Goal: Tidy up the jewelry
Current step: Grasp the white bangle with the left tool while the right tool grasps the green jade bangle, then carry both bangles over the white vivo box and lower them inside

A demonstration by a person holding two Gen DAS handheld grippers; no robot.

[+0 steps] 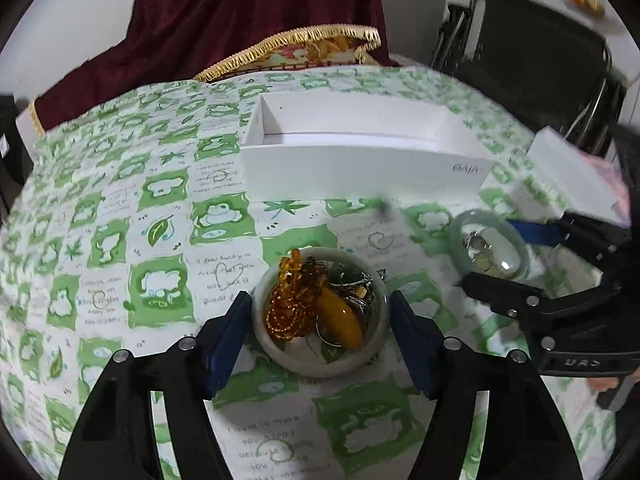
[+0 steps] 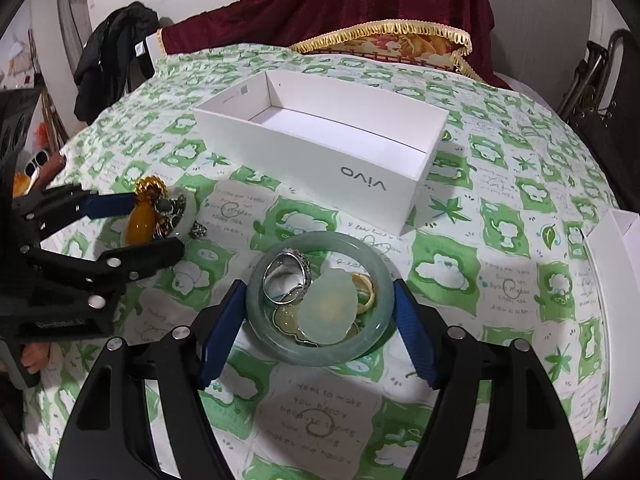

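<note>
The left gripper [image 1: 320, 316] is standing spread around the white bangle [image 1: 320, 364] holding amber beads [image 1: 288, 300]. The right gripper [image 2: 320, 312] is spread around the green bangle [image 2: 320, 354] holding rings [image 2: 286, 276]. Both piles are lying on the surface before the empty box [image 2: 320, 160]. I judge the grasping step is beginning; next, each gripper needs closing on its bangle.

- Left gripper [image 1: 320, 312]: 2 blue-padded fingers spread wide apart, pointing forward, low over the table, nothing pinched between the pads.
- Right gripper [image 2: 320, 312]: same pose, 2 fingers [image 2: 416, 336] spread wide, pads free.
- Both side by side, near each other, black bodies level.
</note>
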